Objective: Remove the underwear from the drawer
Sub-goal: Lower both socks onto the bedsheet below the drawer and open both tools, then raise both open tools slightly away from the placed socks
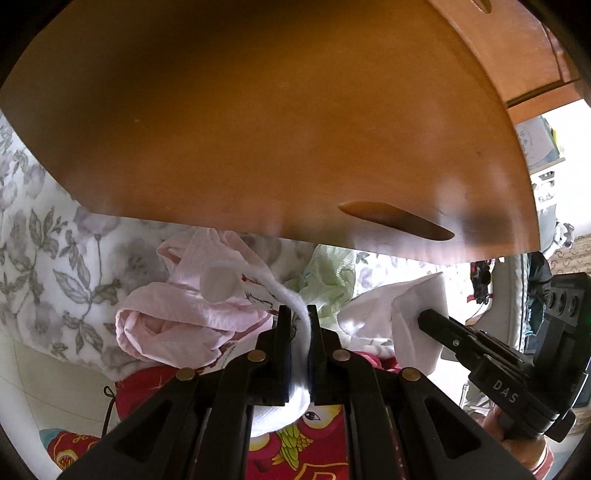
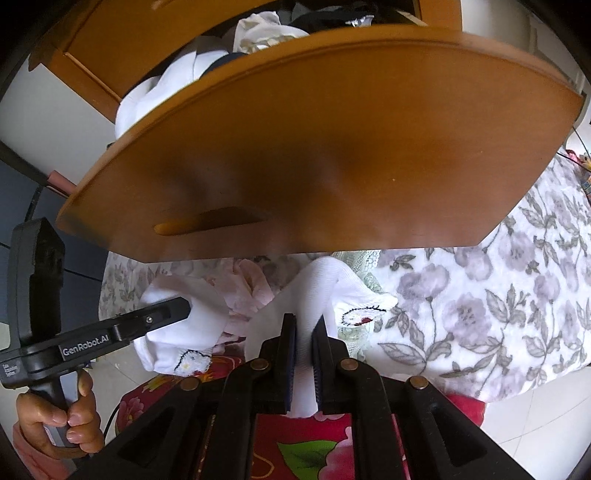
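A white pair of underwear (image 2: pixel 321 280) with small embroidered patches hangs stretched between both grippers, below the wooden drawer front (image 2: pixel 332 147). My right gripper (image 2: pixel 304 323) is shut on one part of it, white cloth filling the gap between its pads. My left gripper (image 1: pixel 298 314) is shut on a twisted white band of the same garment. The left wrist view has the right gripper (image 1: pixel 421 317) at the right, its tips buried in the white cloth (image 1: pixel 365 317). In the right wrist view the left gripper (image 2: pixel 188 304) pinches the cloth at the left.
The drawer stands pulled out, with white and dark clothes (image 2: pixel 258 33) inside. Under the held garment lie a pink garment (image 1: pixel 173 325) and a pale green one (image 1: pixel 328 280) on floral bedding (image 2: pixel 480 295). A red flowered fabric (image 2: pixel 303 443) lies nearest. A hand (image 2: pixel 74 417) grips the left tool's handle.
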### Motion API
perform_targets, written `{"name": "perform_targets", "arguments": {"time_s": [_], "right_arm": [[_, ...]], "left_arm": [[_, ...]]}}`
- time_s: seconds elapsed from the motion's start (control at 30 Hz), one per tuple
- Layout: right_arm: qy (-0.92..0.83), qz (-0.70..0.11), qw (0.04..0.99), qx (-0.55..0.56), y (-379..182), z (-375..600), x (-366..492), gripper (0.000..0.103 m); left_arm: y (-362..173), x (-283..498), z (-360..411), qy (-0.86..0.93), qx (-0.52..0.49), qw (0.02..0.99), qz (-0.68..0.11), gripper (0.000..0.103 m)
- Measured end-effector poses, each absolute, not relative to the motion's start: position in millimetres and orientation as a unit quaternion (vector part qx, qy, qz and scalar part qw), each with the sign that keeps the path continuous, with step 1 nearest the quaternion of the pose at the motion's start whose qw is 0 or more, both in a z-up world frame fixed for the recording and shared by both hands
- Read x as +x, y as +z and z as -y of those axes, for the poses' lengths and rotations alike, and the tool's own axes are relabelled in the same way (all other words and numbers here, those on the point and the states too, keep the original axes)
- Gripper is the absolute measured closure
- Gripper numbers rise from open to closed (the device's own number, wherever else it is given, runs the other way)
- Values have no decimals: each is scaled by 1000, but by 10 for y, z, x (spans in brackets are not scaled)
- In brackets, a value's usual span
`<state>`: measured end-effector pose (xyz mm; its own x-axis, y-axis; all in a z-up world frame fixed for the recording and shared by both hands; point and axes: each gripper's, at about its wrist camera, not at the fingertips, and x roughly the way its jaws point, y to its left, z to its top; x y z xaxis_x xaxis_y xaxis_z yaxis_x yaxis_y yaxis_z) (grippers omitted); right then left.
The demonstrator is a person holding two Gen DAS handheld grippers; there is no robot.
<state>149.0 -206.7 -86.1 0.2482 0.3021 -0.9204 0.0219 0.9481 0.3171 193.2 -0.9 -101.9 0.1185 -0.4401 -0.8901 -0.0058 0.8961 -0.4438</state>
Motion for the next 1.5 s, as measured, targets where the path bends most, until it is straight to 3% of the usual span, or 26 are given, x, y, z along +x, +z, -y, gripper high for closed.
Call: {"name": "perform_targets", "arguments": {"time_s": [0.33,0.43,0.47,0.57,0.63,0.77,1.0,1.27,1.4,1.5], "right_arm": [[82,-612,775,134,-918,2077,1539,92],[78,-615,774,132,-936,2080,1548,90],[78,-615,773,132,-937,2083,1548,89],[74,-615,774,130,-938,2093,1552,76],[69,-615,775,127,-941,2103,1552,60],[64,-616,775,125,-950,2126,1550,52],[55,-617,775,122,-962,2160,1559,29],[45,-616,777,120,-969,2208,1563,16],[44,-610,782,116,-953,2228,1563,0],[46,-606,785,117,-940,2237,1559,0]], "left_arm": [[-1159,1947,-1,-135,-170,716,-663,95],[-1185,1948,-8,-130,-169,715,-666,80],[-1195,1950,-4,-128,-169,716,-666,69],[-1193,1947,-8,-121,-165,718,-665,51],[-1201,1948,-13,-117,-164,718,-666,47],[-1231,1949,-40,-103,-160,717,-671,40],[-1265,1964,-84,-81,-153,723,-669,23],[-1263,1963,-110,-63,-149,735,-659,14],[-1253,1971,-125,-56,-145,741,-653,10],[-1219,1973,-126,-56,-142,748,-646,7]]}}
